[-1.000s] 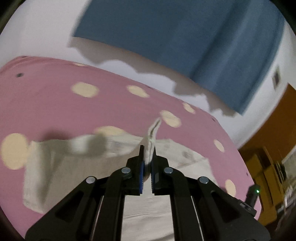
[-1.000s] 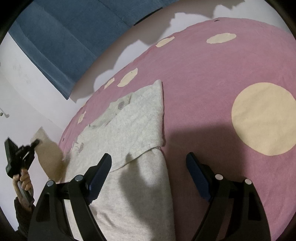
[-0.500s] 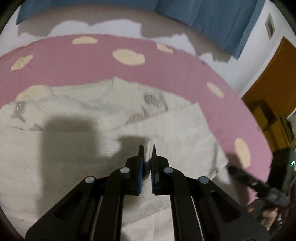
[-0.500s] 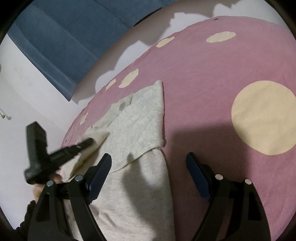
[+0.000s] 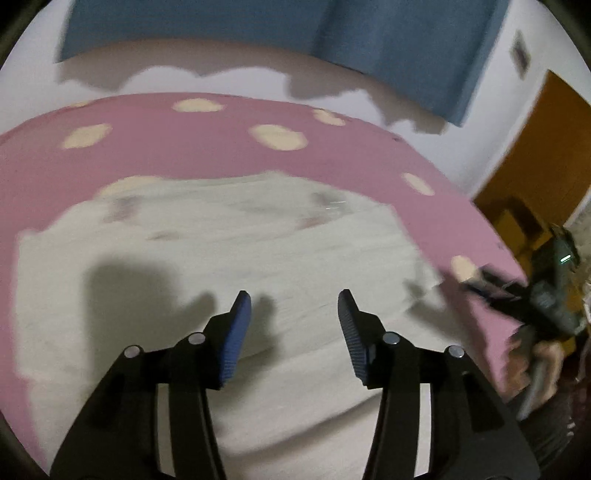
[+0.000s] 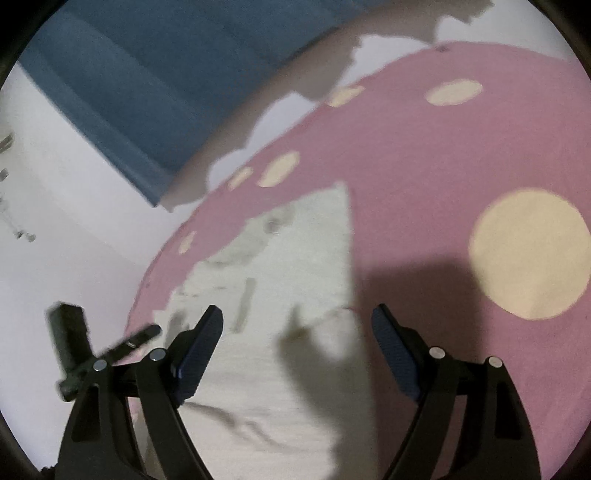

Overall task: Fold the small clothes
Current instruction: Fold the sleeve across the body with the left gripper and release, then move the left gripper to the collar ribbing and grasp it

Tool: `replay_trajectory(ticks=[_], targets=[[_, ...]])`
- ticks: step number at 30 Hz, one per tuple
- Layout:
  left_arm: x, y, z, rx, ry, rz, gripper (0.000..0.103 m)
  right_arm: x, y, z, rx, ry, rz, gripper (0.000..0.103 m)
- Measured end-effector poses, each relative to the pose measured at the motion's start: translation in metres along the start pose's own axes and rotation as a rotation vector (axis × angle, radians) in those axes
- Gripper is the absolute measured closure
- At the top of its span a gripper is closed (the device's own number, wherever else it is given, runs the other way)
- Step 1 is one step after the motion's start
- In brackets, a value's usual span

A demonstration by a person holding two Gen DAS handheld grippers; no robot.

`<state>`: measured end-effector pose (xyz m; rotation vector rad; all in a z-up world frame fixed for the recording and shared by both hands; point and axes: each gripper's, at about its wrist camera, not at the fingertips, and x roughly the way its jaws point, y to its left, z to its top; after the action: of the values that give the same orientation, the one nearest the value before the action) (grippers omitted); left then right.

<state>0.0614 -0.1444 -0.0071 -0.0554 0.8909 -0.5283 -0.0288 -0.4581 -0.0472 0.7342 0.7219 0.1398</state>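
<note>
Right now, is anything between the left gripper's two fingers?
No. In the left wrist view the left gripper is opening with nothing between its fingers; the cream garment lies beyond them on the pink spotted cloth.

Pink bedsheet (image 5: 229,147) with cream polka dots (image 5: 277,137) spread across surface; 1 large dot (image 6: 528,254) at right in right wrist view. White wall (image 5: 236,81) behind, shadowed along jagged edge. Blue curtain (image 5: 369,33) hanging above, blurred. Orange-brown door (image 5: 546,147) at right edge of left wrist view, yellowish furniture (image 5: 513,225) below it, details unclear.
</note>
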Motion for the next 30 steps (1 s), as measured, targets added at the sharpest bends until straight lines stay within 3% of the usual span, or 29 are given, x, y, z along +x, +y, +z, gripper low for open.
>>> replay_trajectory(ticks=[5, 9, 13, 15, 19, 25, 30], targets=[[-0.026, 0.089, -0.032, -0.141, 0.014, 0.158, 0.055, 0.034, 0.045, 0.009, -0.052, 0.11, 0.084, 0.026], [-0.044, 0.135, -0.054, -0.252, 0.01, 0.202, 0.055, 0.086, 0.059, 0.01, -0.041, 0.217, 0.059, 0.04], [-0.051, 0.152, -0.063, -0.277, 0.007, 0.228, 0.055, 0.135, 0.063, 0.003, -0.026, 0.312, -0.001, 0.047], [-0.054, 0.159, -0.066, -0.284, 0.009, 0.23, 0.055, 0.148, 0.069, -0.001, -0.033, 0.317, -0.021, 0.056], [-0.054, 0.163, -0.068, -0.279, 0.006, 0.232, 0.055, 0.157, 0.078, -0.003, -0.041, 0.321, -0.029, 0.098], [-0.051, 0.164, -0.068, -0.262, 0.011, 0.256, 0.055, 0.131, 0.086, 0.005, -0.085, 0.234, -0.027, 0.099], [-0.048, 0.166, -0.064, -0.274, 0.014, 0.271, 0.055, 0.11, 0.074, 0.008, -0.116, 0.192, -0.096, 0.099]])
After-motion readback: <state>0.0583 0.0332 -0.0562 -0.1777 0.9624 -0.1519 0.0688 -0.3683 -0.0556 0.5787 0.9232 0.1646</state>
